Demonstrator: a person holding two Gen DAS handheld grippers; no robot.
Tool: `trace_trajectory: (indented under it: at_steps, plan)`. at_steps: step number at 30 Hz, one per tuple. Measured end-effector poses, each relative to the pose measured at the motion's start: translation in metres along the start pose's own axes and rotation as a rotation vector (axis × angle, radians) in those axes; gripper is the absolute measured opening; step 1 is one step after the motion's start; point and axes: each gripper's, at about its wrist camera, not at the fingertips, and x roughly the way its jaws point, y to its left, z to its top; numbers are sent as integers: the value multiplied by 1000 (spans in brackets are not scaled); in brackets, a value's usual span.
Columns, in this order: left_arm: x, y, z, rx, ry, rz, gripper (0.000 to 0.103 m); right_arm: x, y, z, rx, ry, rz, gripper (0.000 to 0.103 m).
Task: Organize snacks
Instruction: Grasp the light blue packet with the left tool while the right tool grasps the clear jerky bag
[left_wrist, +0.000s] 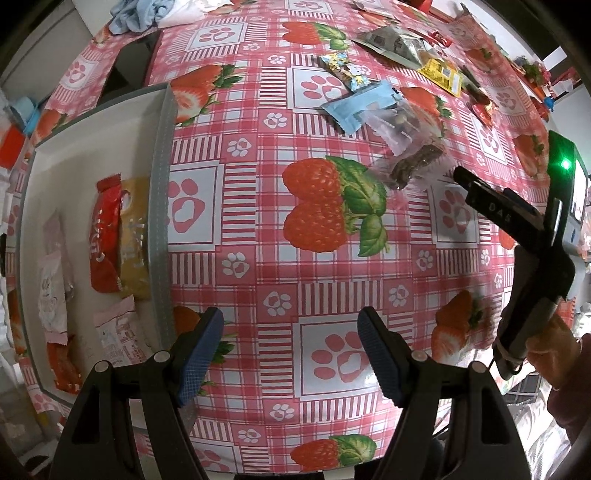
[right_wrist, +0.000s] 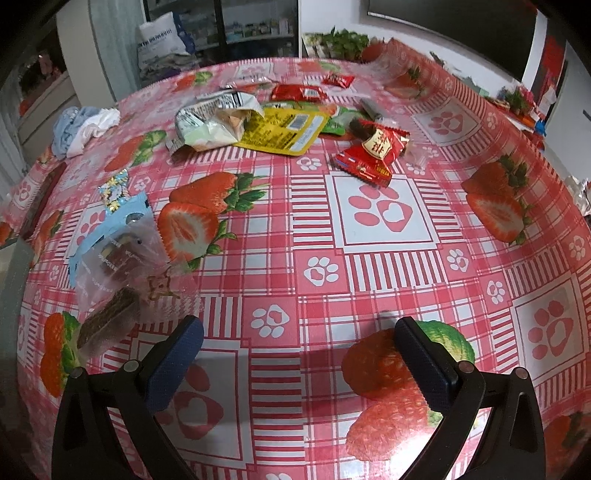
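Note:
A white tray with a grey rim (left_wrist: 161, 206) sits at the left and holds a red packet (left_wrist: 104, 236), a gold packet (left_wrist: 135, 236) and several pale ones. My left gripper (left_wrist: 291, 354) is open and empty above the tablecloth, just right of the tray. My right gripper (right_wrist: 299, 365) is open and empty; it also shows in the left wrist view (left_wrist: 495, 206). A clear wrapper with a brown bar (right_wrist: 110, 325) (left_wrist: 413, 162) lies just left of its left finger. Clear, light blue (left_wrist: 354, 105) and starry wrappers lie beyond. More snacks, a yellow pouch (right_wrist: 284, 129) and red packets (right_wrist: 373, 155), lie farther back.
The table has a pink strawberry and paw-print cloth (right_wrist: 369, 258). A bundle of blue and white cloth (right_wrist: 85, 127) lies at its far left corner. Shelves and a white bag (right_wrist: 159, 37) stand behind the table. The table edge runs close behind both grippers.

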Motion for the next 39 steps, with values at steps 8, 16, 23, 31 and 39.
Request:
trace_trajectory:
  at_steps: [8, 16, 23, 31, 39]
  plan:
    - [5, -7, 5, 4, 5, 3, 78, -6, 1, -13, 13, -123, -16, 103]
    - [7, -6, 0, -9, 7, 2, 78, -8, -1, -15, 13, -127, -17, 103]
    - [5, -2, -2, -9, 7, 6, 78, -8, 0, -14, 12, -127, -17, 103]
    - [-2, 2, 7, 12, -22, 18, 78, -8, -2, -6, 26, -56, -19, 103]
    - [-18, 4, 71, 29, -143, 8, 78, -3, -9, 22, 81, 225, 58, 103]
